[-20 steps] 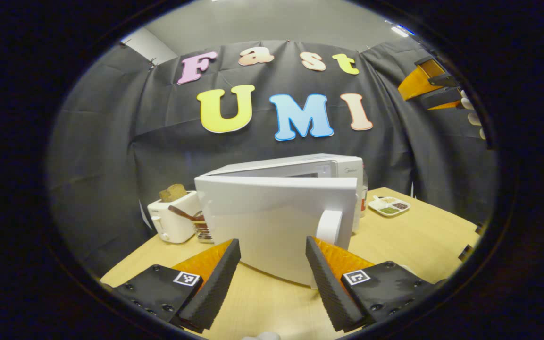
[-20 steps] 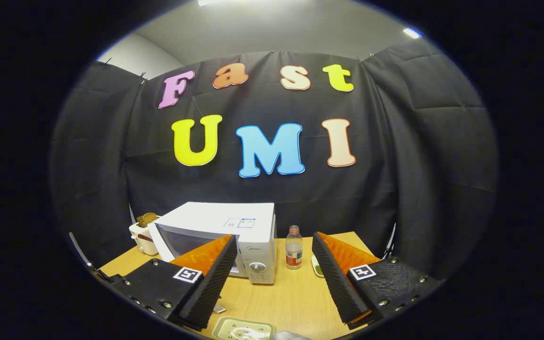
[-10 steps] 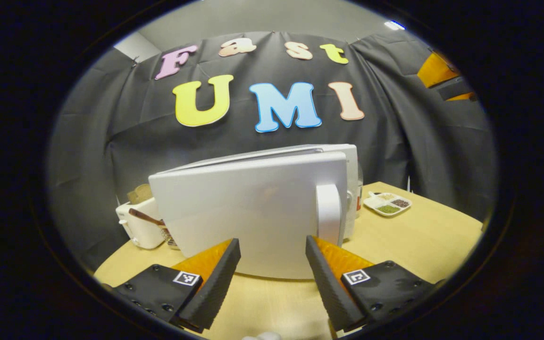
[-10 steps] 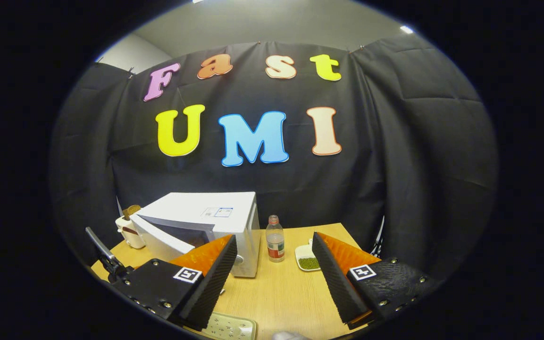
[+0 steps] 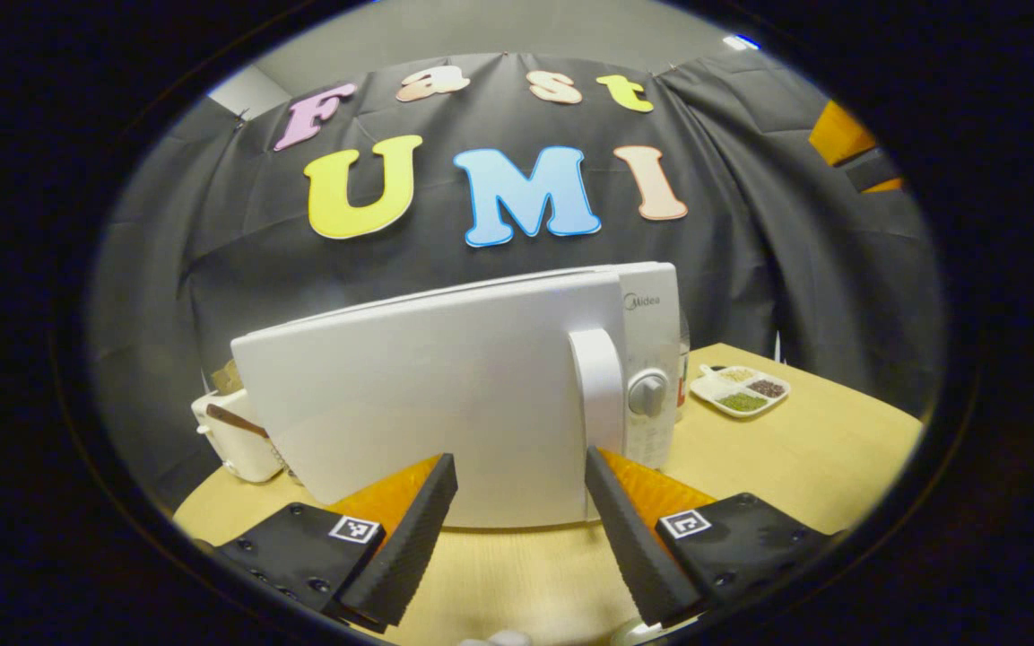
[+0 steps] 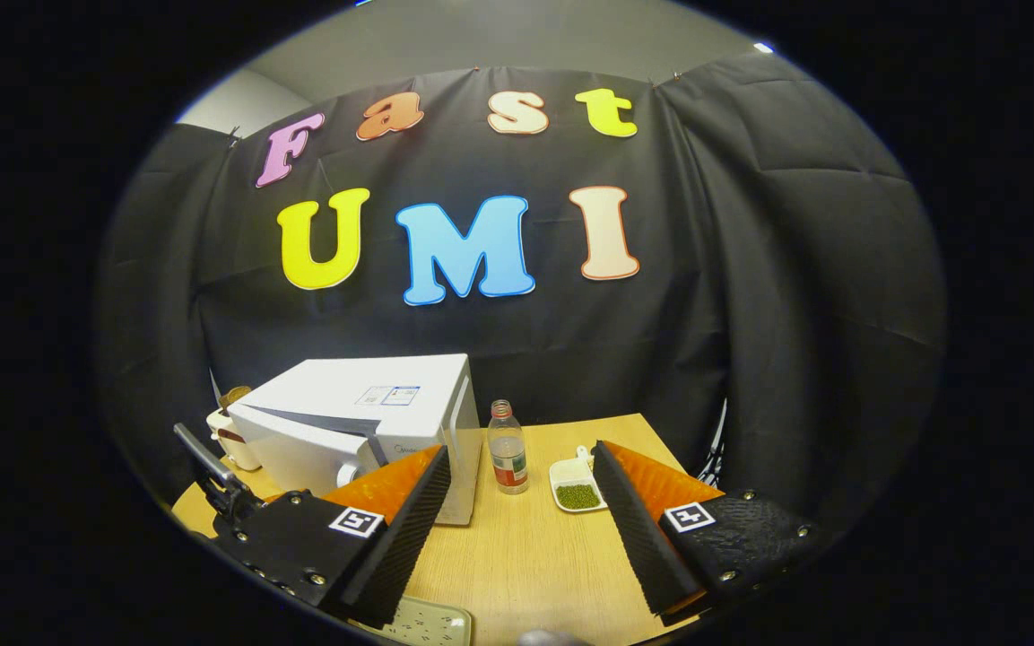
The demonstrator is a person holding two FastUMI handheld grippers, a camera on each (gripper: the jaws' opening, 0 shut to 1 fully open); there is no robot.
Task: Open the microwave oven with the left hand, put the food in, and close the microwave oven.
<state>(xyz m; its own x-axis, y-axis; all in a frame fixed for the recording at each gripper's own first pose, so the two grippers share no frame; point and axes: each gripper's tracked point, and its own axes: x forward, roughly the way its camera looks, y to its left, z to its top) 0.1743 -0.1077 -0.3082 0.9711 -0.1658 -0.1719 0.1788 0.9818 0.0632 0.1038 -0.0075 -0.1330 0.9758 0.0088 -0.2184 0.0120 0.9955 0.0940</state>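
the left gripper [image 5: 517, 502] is released, its two fingers spread wide with nothing between them, low over the worktop [image 5: 803, 458] and pointed at the front of the microwave oven [image 5: 445, 404]. the white door [image 5: 409, 404] stands just ahead of the fingertips, and whether it is latched cannot be told from the left gripper view; in the right gripper view it looks a little ajar at its top edge. the door handle [image 5: 602, 395] rises just above the right-hand finger, apart from it, and the control knob [image 5: 648, 393] sits beside the handle. the oven's inside is hidden by the door, so the food cannot be seen.

behind the oven's left end stands a white toaster [image 5: 234, 440] with a slice of bread [image 5: 228, 377] in it. to the oven's right, a divided white dish [image 5: 739, 391] on the worktop holds small heaps of green and dark grains. a bottle [image 6: 508, 449] stands between the oven and that dish.

the right gripper [image 6: 521, 529] is also released, fingers wide apart and empty, held well back from the microwave oven [image 6: 364, 422] and higher, looking down on its top. a pale tray [image 6: 418, 624] lies at the bottom edge below it, its contents too cut off to tell.
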